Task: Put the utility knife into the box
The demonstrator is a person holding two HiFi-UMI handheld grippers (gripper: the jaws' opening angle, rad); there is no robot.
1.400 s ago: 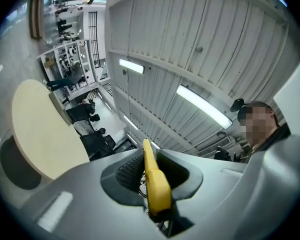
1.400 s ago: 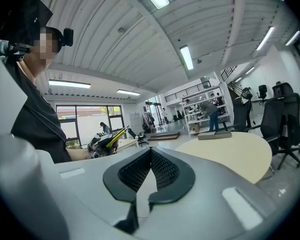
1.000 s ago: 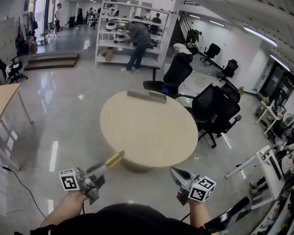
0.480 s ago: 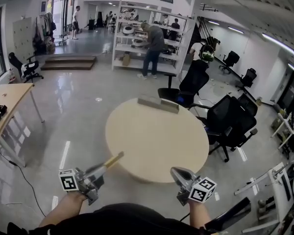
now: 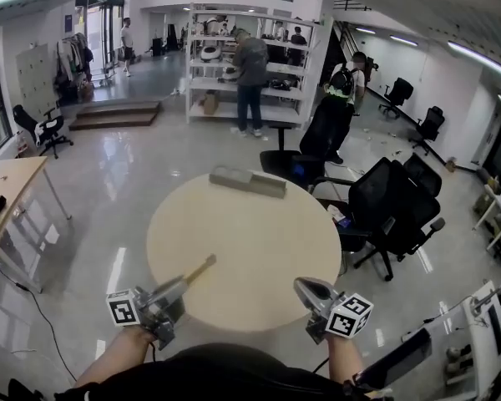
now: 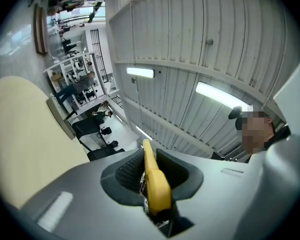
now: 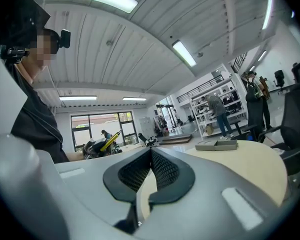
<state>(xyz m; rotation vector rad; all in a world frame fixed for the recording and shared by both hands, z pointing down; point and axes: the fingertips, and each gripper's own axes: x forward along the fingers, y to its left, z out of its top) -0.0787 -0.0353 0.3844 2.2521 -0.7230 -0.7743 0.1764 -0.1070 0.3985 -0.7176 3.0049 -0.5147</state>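
Your left gripper (image 5: 177,289) sits at the near left side of the round table (image 5: 267,257), and its jaws are pressed onto the utility knife (image 5: 199,269), one pad on each side. They stand only as far apart as the knife is thick. In the left gripper view the yellow handle runs straight out between the ribbed pads and past their tips. From your head view, the free end of the knife shows against the table's near edge, pointing toward the far side. The knife is off the tabletop, carried only by that gripper.

Your right gripper (image 5: 306,288) is at the near right side of the table, beside its edge. Its jaws are closed together with nothing between them; in the right gripper view the two pads meet along one line.

The box (image 5: 247,181) lies at the far edge of the table, well apart from both grippers. It is grey, low and long, and the right gripper view shows it as two shallow parts side by side. The tabletop between you and the box is bare.

Beyond the table on the right stand black office chairs (image 5: 384,203). Further behind the table a person (image 5: 250,69) stands at white shelves (image 5: 209,53).
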